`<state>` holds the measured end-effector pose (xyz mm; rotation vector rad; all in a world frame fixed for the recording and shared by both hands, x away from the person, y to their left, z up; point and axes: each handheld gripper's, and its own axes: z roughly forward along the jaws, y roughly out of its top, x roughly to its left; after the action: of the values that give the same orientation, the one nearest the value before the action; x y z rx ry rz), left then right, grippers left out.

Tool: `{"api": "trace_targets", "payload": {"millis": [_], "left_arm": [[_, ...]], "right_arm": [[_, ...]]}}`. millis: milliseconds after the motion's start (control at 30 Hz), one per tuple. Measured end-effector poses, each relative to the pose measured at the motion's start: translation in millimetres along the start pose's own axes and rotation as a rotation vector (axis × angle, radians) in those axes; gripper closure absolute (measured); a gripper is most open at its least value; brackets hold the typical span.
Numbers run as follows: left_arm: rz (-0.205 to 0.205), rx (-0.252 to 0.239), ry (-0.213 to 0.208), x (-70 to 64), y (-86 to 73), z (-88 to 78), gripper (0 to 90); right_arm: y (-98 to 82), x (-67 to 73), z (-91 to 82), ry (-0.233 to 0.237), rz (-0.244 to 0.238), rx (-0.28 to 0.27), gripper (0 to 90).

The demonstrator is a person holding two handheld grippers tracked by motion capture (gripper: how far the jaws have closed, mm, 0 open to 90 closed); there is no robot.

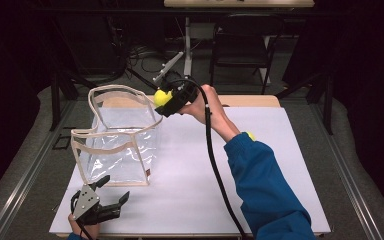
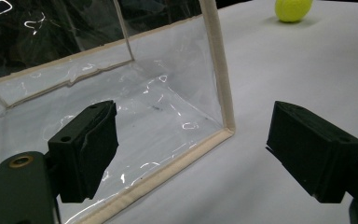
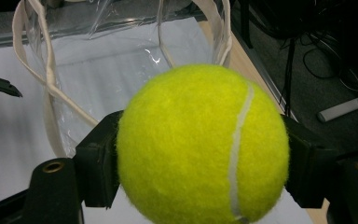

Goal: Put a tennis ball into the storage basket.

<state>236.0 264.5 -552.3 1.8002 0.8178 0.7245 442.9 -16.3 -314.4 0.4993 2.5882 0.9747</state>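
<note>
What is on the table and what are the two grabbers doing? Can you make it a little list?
held thing: tennis ball, yellow
right gripper: jaws shut on the tennis ball, raised by the bag's far rim
bag: clear plastic bag with beige trim, standing open on the table
left gripper: jaws open, nothing between them, near the bag's front corner
second tennis ball: lying on the white table, apart from the bag
arm: blue sleeve

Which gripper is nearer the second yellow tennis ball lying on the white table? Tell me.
Right. The right gripper hangs up and left of that yellow tennis ball, jaws clamping another; the left gripper rests at the table's near-left corner.
</note>
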Motion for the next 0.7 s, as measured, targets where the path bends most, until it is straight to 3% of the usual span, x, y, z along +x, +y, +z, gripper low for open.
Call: {"api": "trace_targets", "payload": {"millis": [700], "left_arm": [[0.000, 0.005, -0.008, -0.5, -0.1, 1.0, 15.9]], "right_arm": [[22.1, 14.7, 21.2, 0.030, -0.017, 0.002, 25.8]]}}
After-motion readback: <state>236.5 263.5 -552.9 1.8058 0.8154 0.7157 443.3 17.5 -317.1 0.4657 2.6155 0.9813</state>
